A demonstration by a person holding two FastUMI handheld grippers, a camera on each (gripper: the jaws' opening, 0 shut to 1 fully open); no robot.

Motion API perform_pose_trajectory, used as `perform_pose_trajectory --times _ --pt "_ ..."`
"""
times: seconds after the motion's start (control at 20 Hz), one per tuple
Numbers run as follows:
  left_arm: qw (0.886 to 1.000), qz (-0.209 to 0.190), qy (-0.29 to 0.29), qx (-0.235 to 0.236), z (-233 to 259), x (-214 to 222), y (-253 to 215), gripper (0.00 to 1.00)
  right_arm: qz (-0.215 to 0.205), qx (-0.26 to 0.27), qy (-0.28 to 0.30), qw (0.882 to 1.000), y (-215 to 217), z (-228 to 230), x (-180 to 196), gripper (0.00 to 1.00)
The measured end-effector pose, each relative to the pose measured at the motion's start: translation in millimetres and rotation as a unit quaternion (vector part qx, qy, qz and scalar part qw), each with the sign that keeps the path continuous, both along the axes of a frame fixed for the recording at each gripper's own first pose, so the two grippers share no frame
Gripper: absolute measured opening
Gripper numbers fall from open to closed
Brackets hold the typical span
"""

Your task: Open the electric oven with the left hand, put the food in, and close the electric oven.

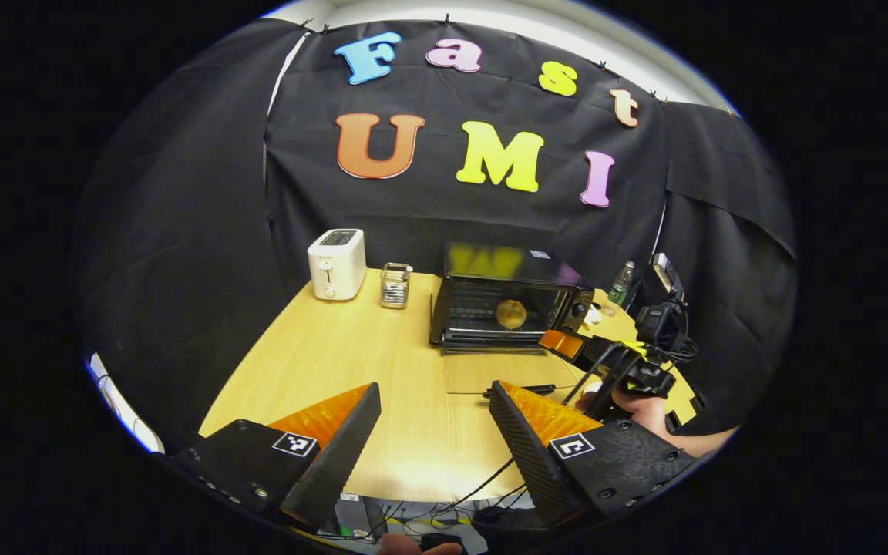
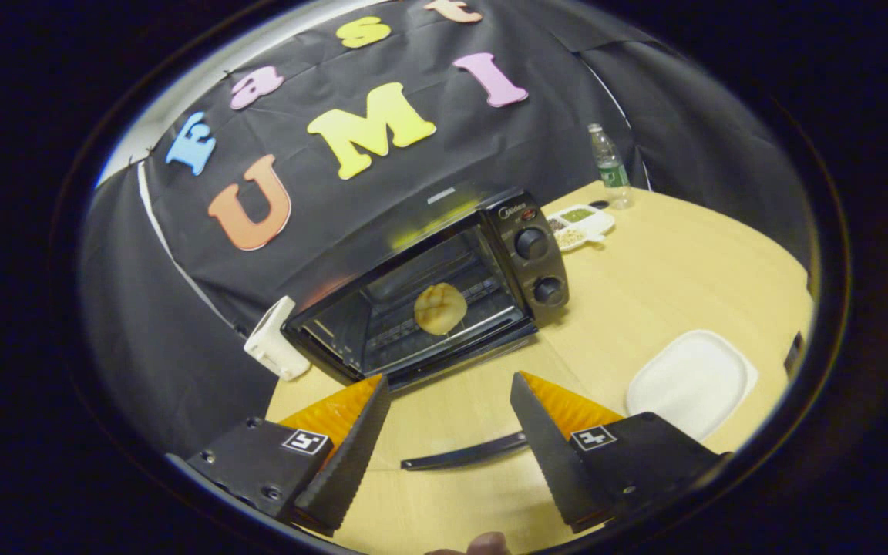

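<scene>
Black sheet metal forms the electric oven (image 2: 444,285), which stands toward the back of the wooden desk (image 2: 667,270) with its door open and lying flat on the desk in front of it. 1 round bun (image 2: 440,308) rests on the rack inside. 2 knobs sit on its control panel. Left gripper (image 1: 435,428) hovers over the near desk edge, fingers apart and empty. Right gripper (image 2: 450,420) hovers in front of the door, fingers apart and empty. A white plate (image 2: 692,381) lies right of it. White toaster (image 1: 337,264) and a glass jar (image 1: 395,284) stand left of the oven, a water bottle (image 2: 610,166) behind it.
</scene>
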State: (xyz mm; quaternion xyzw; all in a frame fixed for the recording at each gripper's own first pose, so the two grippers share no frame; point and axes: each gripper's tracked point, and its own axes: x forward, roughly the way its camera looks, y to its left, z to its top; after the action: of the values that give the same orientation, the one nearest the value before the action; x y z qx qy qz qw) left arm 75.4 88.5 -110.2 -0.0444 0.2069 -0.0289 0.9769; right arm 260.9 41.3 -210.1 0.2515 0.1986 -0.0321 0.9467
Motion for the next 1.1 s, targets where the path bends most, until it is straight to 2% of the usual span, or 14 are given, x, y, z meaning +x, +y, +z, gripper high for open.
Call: perform_pose_trajectory --times 0.3,0.6,0.8,0.9,1.1 --pt "0.999 -0.014 0.027 -0.029 -32.9 11.1 -34.4 0.94 0.007 -0.058 0.006 0.998 -40.3 25.4 -78.8 0.95" --pt "0.998 -0.026 0.031 -0.042 -47.8 32.4 -67.6 0.94 0.021 -0.120 0.024 0.992 -72.9 41.3 -140.5 0.95" --pt "0.997 -0.043 0.053 -0.031 -81.6 50.2 -89.9 0.94 0.024 -0.143 0.026 0.989 -88.3 52.4 -156.0 0.96" --pt "0.996 -0.045 0.072 -0.037 -105.0 59.5 -100.0 0.94 0.025 -0.136 0.025 0.990 -93.2 58.3 -156.8 0.96" --pt "0.990 -0.040 0.125 -0.047 -151.2 71.3 -121.2 0.94 0.009 -0.159 0.026 0.987 -122.3 64.1 -159.0 0.96"
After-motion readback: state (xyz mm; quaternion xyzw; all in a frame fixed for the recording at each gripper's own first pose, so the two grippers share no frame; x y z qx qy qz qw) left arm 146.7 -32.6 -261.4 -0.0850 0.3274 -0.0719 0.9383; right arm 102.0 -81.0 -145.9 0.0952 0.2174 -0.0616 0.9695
